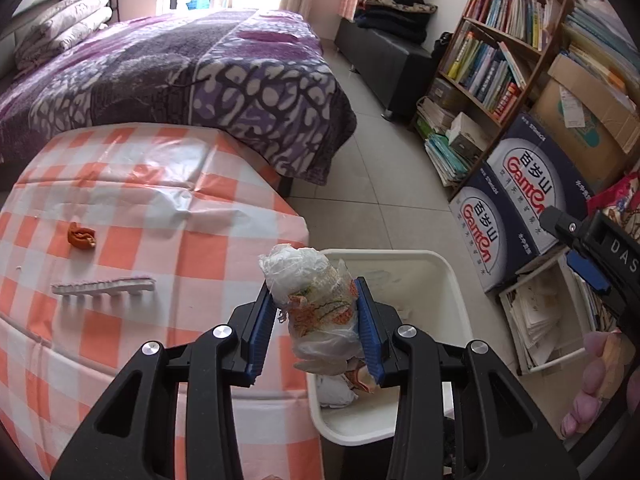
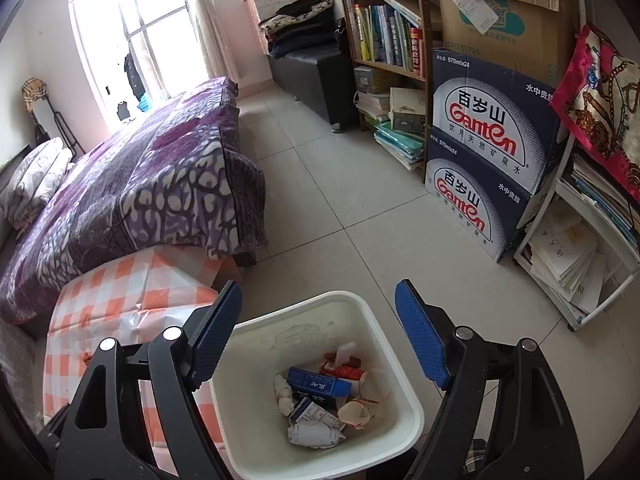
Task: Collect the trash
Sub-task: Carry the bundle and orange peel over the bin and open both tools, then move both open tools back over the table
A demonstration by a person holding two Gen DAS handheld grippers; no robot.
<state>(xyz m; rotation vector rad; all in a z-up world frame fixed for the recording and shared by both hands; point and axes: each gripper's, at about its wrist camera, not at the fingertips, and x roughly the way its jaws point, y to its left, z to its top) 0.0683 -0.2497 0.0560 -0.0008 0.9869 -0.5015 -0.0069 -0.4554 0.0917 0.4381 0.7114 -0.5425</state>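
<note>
Two scraps, an orange peel piece and a white toothed plastic strip, remain on the checked bench at left; left tongs hold a crumpled plastic wrapper bundle above the white plastic bin, right tongs wide and empty.

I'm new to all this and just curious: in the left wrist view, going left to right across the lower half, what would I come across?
Orange peel → white comb-like plastic strip → crumpled plastic bag in the left gripper → white bin → blue water boxes.
</note>
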